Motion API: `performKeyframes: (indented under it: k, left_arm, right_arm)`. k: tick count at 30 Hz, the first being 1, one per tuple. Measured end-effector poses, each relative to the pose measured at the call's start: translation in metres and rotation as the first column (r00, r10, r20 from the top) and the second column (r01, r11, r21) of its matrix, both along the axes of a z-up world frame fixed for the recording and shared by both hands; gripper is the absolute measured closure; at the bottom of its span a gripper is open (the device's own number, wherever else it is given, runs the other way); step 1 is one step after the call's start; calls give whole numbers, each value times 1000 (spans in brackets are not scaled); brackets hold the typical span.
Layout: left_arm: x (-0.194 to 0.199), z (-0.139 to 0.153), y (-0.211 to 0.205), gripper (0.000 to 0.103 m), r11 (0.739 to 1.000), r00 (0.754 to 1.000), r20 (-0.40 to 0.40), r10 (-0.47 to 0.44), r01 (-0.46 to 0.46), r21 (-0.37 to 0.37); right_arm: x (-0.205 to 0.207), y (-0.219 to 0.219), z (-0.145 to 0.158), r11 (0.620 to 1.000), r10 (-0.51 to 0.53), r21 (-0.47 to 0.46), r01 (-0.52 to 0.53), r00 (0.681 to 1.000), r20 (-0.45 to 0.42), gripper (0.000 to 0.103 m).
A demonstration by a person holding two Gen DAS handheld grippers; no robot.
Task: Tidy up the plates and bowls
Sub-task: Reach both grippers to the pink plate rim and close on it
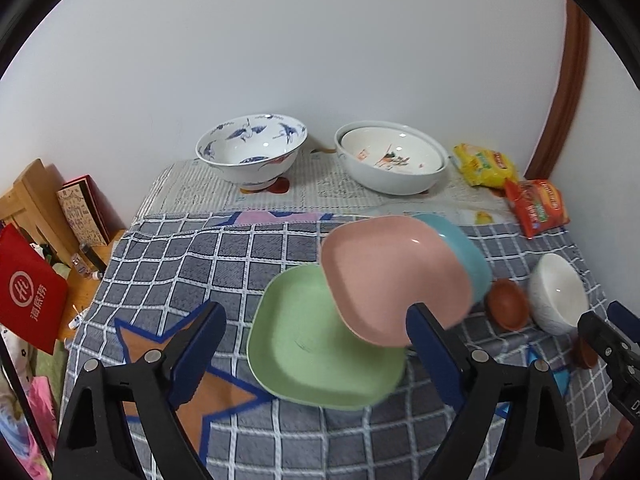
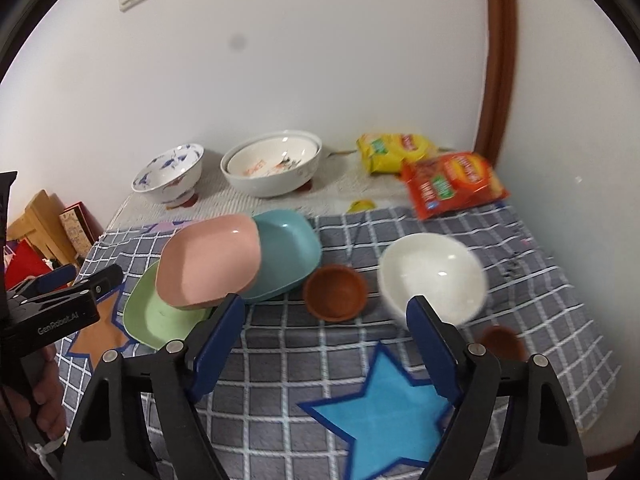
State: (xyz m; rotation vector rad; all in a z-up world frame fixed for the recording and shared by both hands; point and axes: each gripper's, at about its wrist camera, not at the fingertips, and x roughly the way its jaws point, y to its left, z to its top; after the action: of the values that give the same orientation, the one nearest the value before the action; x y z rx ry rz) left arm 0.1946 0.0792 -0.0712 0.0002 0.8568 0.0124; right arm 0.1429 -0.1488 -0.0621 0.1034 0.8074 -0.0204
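From my left camera, the pink plate [image 1: 384, 276] sits tilted, its lower rim overlapping the green plate [image 1: 324, 344] lying flat on the checked cloth [image 1: 200, 260], its upper side leaning against the teal plate [image 1: 464, 252] behind it. My left gripper [image 1: 316, 340] has its jaws spread wide; the right-hand blue finger [image 1: 430, 344] sits just at the pink plate's near rim, though I cannot tell whether it touches. Through my right camera, the white bowl [image 2: 432, 276] is slightly blurred just beyond the right gripper [image 2: 326, 328], whose jaws are also wide and hold nothing. A brown bowl [image 2: 336, 290] rests between the teal plate and the white bowl, and a second small brown bowl [image 2: 502, 342] peeks out beside the right finger. Further back on the tabletop, near the wall, stand a blue-patterned bowl [image 1: 252, 152] and nested white bowls [image 1: 394, 158] with red decoration. To their right lie a yellow snack bag [image 2: 394, 150] and an orange snack bag [image 2: 454, 182].
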Motion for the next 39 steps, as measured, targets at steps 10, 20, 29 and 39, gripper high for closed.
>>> performKeyframes:
  k: [10, 20, 29, 39]
  left_arm:
    - [48, -27, 3, 17, 999, 998, -48, -39, 39, -6]
    - [77, -55, 5, 18, 996, 993, -120, -22, 12, -83]
    - [83, -65, -2, 18, 998, 992, -120, -33, 25, -64]
    - [88, -77, 2, 54, 995, 988, -153, -23, 8, -102]
  right_arm:
    - [46, 16, -31, 998, 6, 69, -3, 999, -39, 33]
    - [92, 27, -54, 995, 64, 82, -59, 997, -51, 39]
    - [130, 39, -73, 984, 132, 127, -122, 988, -75, 45]
    - [149, 47, -96, 976, 166, 164, -142, 976, -143, 87]
